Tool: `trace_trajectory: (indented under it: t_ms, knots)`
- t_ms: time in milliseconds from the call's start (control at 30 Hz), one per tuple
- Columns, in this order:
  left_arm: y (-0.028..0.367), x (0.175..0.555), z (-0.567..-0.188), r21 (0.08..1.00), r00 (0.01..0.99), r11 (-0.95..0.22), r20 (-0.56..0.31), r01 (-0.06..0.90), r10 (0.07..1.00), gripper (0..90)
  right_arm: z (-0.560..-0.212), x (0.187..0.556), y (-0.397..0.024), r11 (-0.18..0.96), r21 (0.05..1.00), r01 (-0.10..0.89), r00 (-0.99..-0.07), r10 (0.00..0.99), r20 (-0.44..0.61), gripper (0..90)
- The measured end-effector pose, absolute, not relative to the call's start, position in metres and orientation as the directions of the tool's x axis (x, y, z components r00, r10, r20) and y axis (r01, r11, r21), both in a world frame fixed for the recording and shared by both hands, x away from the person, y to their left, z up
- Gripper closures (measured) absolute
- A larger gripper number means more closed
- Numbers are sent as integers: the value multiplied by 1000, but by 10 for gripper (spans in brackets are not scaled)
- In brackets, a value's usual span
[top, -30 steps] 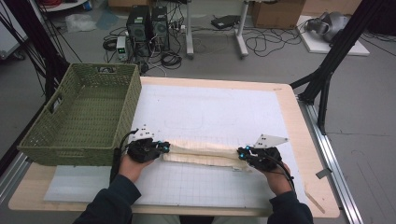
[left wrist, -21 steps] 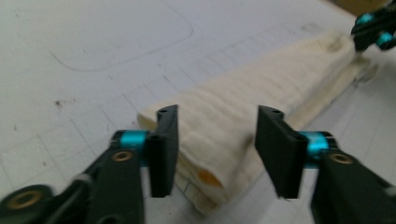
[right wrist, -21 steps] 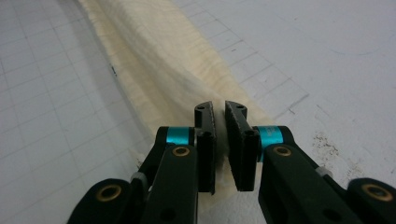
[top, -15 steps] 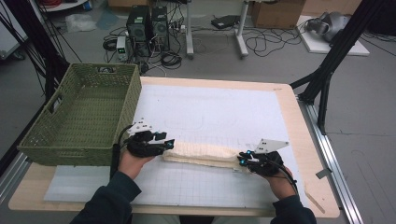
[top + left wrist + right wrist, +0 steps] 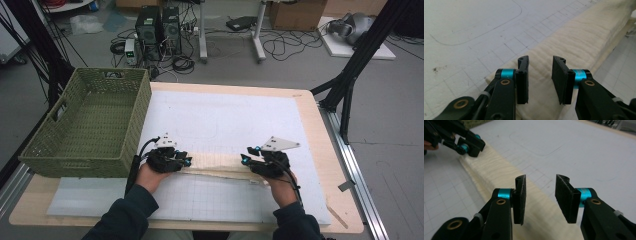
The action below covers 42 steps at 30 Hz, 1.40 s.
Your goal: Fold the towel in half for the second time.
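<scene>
The worktop (image 5: 320,150) was a pale wooden board under a white gridded mat (image 5: 225,125). At its 9 o'clock edge stood a rectangular green woven basket (image 5: 87,125) with cut-out handles, holding nothing. A long cream folded cloth (image 5: 220,167), ribbed and soft, lay flat at 6 o'clock. The left tongs (image 5: 186,161) sat over its 9 o'clock end, the right tongs (image 5: 244,159) over its 3 o'clock end. The left tongs' jaws had just narrowed and the right tongs' jaws had just widened; both pairs stood parted, gripping nothing.
</scene>
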<state>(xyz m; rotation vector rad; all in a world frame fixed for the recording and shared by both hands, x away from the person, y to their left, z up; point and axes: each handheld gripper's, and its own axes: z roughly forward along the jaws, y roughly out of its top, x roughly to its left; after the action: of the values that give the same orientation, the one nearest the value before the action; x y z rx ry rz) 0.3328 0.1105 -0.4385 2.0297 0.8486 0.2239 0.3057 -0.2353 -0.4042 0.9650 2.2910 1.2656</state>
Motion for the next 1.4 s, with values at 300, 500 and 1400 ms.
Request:
trace_trajectory:
  t_ms: [300, 500, 1400]
  knots:
    - [114, 326, -448, 795, 749, -363, -165, 486, 642, 674, -436, 303, -214, 462, 770, 439, -742, 670, 21, 626]
    - [116, 323, -448, 797, 752, -367, -158, 480, 640, 677, -440, 293, -239, 464, 757, 460, -718, 696, 10, 635]
    - [118, 313, -451, 809, 767, -423, -52, 408, 640, 719, -447, 278, -274, 474, 761, 443, -705, 708, -31, 647]
